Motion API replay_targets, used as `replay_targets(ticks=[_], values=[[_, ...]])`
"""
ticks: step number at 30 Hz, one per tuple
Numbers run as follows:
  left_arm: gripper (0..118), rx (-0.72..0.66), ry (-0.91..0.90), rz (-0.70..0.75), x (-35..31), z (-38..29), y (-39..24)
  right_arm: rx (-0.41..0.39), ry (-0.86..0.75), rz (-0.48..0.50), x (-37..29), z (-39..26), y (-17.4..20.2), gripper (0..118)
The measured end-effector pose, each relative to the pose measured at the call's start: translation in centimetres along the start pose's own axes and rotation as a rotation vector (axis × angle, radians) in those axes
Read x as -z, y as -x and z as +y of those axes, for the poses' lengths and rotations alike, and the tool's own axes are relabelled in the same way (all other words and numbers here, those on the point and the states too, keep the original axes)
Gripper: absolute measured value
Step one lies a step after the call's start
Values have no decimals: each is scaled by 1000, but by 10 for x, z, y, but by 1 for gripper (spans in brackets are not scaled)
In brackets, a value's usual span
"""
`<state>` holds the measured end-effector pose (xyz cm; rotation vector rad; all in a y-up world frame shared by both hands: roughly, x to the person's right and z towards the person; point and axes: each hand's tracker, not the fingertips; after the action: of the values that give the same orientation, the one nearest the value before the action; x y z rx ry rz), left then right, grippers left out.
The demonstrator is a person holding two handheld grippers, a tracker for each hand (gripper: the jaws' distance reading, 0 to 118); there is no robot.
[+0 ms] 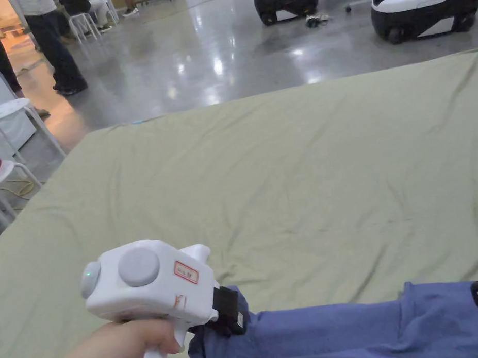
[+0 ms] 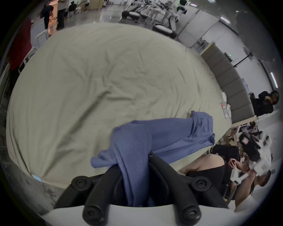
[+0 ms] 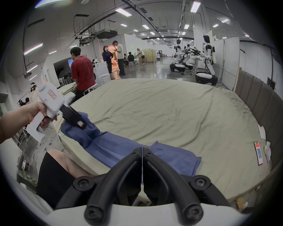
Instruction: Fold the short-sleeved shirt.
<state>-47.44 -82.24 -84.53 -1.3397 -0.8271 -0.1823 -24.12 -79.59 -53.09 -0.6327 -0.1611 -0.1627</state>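
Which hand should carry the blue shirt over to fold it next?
Probably left: the left hand-held gripper is shut on the blue cotton short-sleeved shirt and has that end bunched and lifted, with open green bedsheet ahead.

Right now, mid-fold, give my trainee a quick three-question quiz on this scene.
1. True or false: the left gripper has blue shirt cloth between its jaws.
2. The shirt lies: A) mid-sheet, B) along the near edge of the green sheet, C) on the floor.
3. What flat item lies on the sheet near the headboard?

Key: 1 true. 2 B. 3 a phone.
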Motion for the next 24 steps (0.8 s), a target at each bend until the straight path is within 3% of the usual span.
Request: replay_targets(ticks=[7,8,11,12,14,16,17,18,19,20,22,24], values=[[5,-12,59,-46,77,16,-57,79,-30,18,-20,-23,-25,3],[18,-37,68,-67,84,20,-61,85,-28,15,-22,-26,-27,3],[98,-90,41,-147,81,19,-67,75,-37,0,-31,-23,-23,3],[106,-91,9,-183,69,17,-70,69,-47,-1,-34,-23,-21,3],[106,-71,-53,-274,38,15,-68,78,-55,5,-38,-24,-18,3],[104,-59,-130,-291,7,10,-62,95,-58,16,-41,-25,-23,3],[92,-47,-159,-255,-1,6,-53,98,-56,14,-43,-26,-23,3],[63,-45,-192,-169,-1,0,-48,100,-56,9,-44,-27,-22,3],[18,-39,-200,-51,3,-4,-46,98,-57,9,-44,-28,-25,3],[0,6,-168,56,17,-6,-52,91,-58,12,-46,-29,-25,3],[0,9,-86,137,44,-14,-57,89,-53,10,-46,-30,-24,3],[0,52,-33,-17,69,-24,-71,92,-42,7,-44,-32,-26,3]])
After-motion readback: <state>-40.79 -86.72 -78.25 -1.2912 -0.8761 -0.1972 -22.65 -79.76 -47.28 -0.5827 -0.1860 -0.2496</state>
